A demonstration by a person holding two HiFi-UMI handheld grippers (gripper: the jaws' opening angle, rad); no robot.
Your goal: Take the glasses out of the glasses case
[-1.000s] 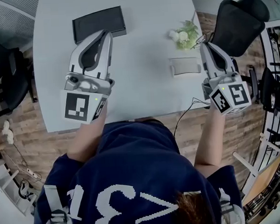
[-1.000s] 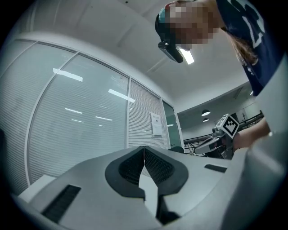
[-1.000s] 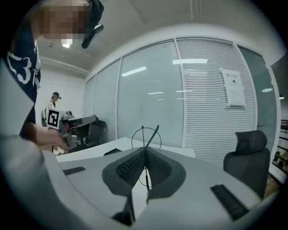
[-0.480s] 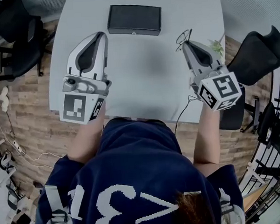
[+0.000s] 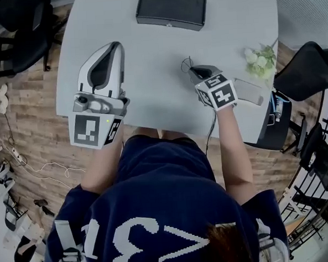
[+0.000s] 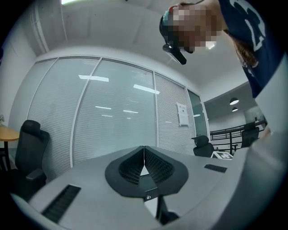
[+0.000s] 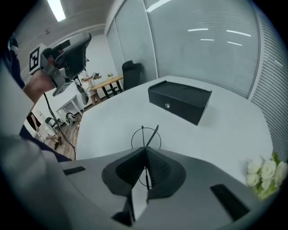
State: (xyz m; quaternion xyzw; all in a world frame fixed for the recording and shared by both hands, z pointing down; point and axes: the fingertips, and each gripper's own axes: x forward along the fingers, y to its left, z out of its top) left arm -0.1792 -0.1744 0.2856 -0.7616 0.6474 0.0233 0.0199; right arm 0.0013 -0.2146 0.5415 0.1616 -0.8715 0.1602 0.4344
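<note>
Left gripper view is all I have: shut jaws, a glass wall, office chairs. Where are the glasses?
Observer: In the right gripper, which is shut on the glasses by their thin wire frame.
Operator: And the case?
Observer: The black glasses case sits at the far edge of the table. It looks closed and nothing touches it.
Operator: Anything close to that gripper?
Observer: White flowers lie on the table to its right, near the edge.

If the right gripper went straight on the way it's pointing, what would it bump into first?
Probably the white tabletop, well short of the black rectangular case. The right gripper tilts down, and the thin wire-framed glasses in its jaws would likely touch first.
</note>
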